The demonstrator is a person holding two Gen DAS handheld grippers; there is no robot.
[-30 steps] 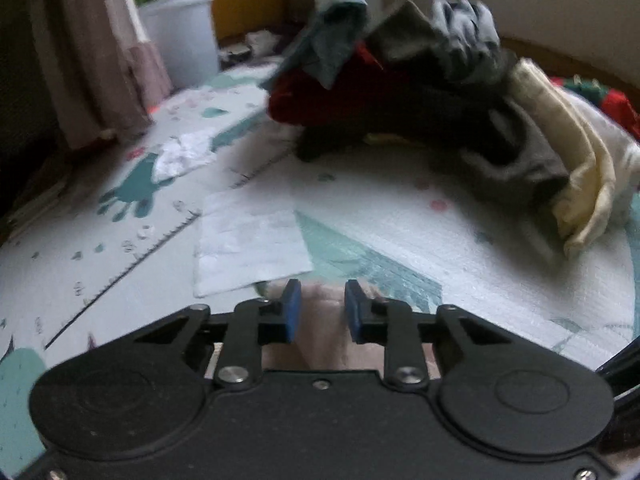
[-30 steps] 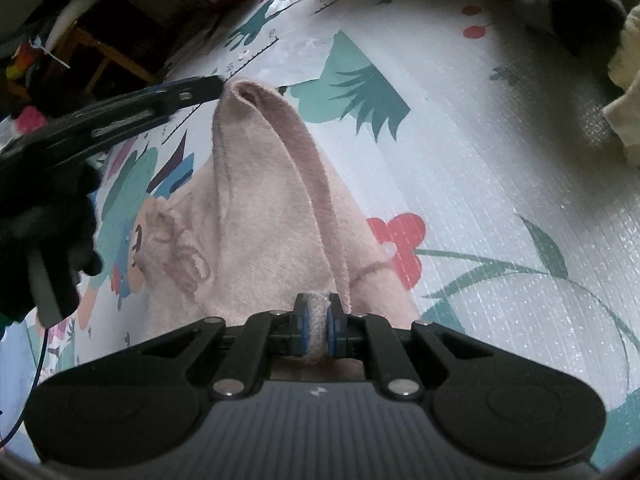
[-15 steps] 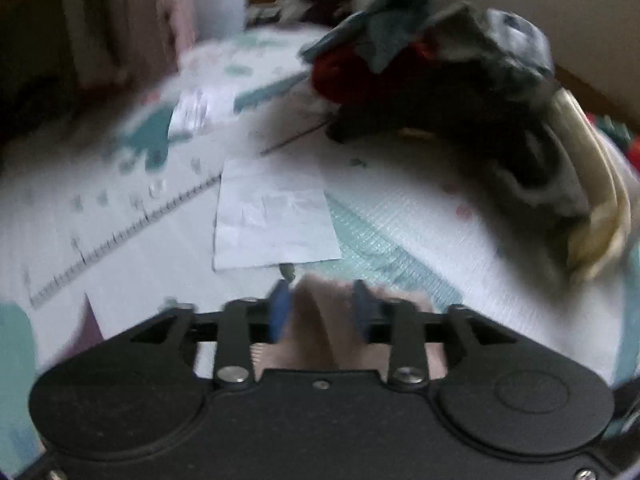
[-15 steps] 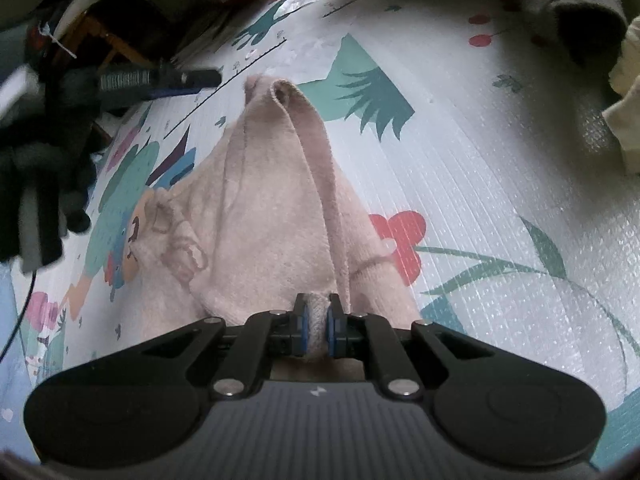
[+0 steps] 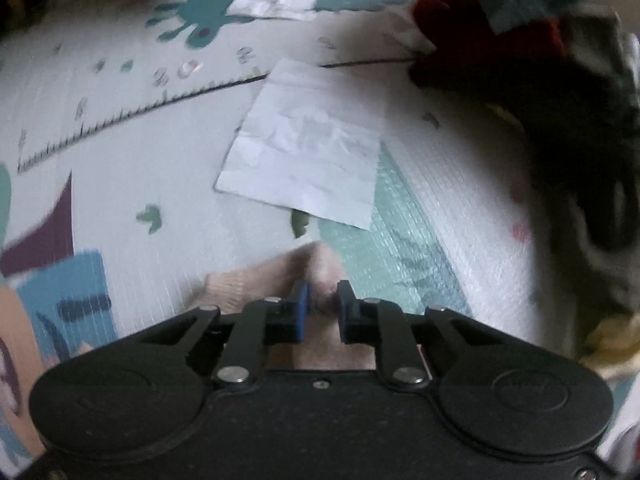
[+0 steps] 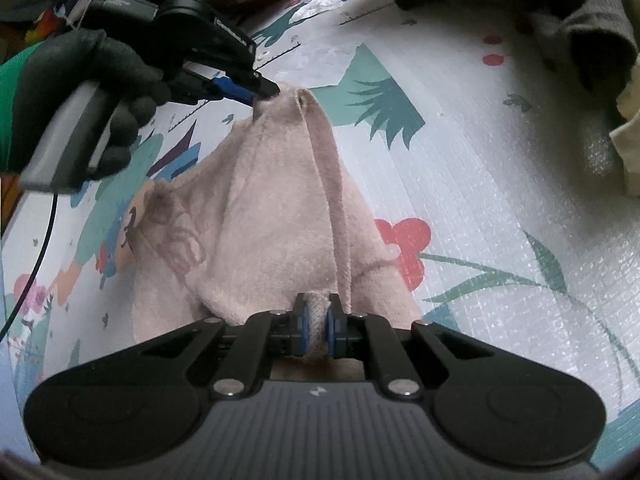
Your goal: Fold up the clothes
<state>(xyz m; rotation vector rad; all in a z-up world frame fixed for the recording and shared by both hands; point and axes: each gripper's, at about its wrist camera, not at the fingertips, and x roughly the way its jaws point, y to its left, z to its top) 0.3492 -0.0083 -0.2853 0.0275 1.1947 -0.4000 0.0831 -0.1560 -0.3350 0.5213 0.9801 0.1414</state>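
So far only one garment is in hand: a pink top lies spread on the play mat, not yet folded. The right tool is clamped tight on its near edge. The left tool has just been closing on the far edge, fabric bunched between its narrowed jaws (the pads look to be pinching it). No fold is laid down yet, I judge. A heap of clothes waits beyond a sheet of paper, untouched.
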